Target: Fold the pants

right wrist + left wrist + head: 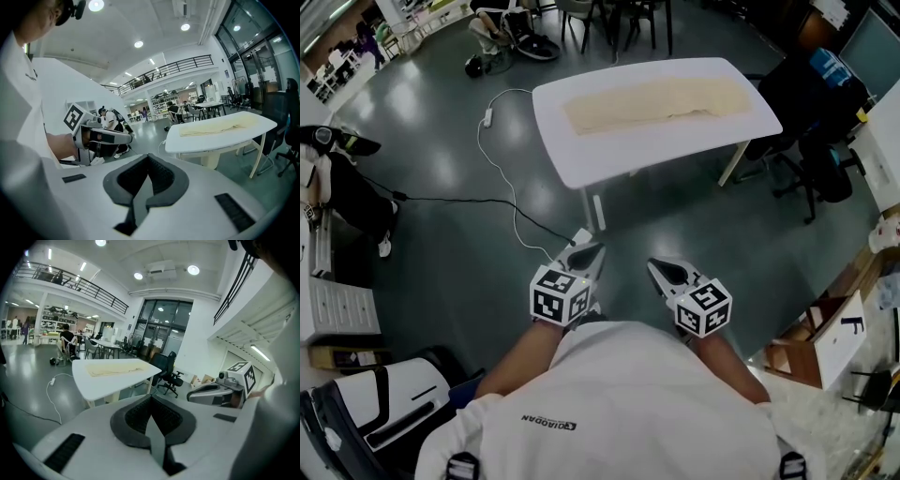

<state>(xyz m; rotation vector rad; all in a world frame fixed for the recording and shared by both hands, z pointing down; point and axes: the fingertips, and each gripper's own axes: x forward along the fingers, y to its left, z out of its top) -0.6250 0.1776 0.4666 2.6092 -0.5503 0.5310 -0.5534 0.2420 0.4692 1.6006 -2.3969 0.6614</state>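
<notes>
Cream pants [656, 101] lie spread lengthwise on a white table [675, 141] well ahead of me, out of reach of both grippers. My left gripper [592, 251] and right gripper [656, 268] hang side by side close to my body over the dark floor, both shut with nothing between the jaws. In the left gripper view the shut left gripper [151, 401] points toward the table [108, 380] and the pants [115, 367], with the right gripper [218, 392] beside it. The right gripper view shows its own gripper [148, 161] shut, the pants [220, 125] far off and the left gripper [108, 137] alongside.
A white cable [502, 169] runs across the floor left of the table. A dark office chair [811, 141] stands at the table's right end. A person [492, 33] sits at the back, and another person's legs [347, 192] show at the left edge.
</notes>
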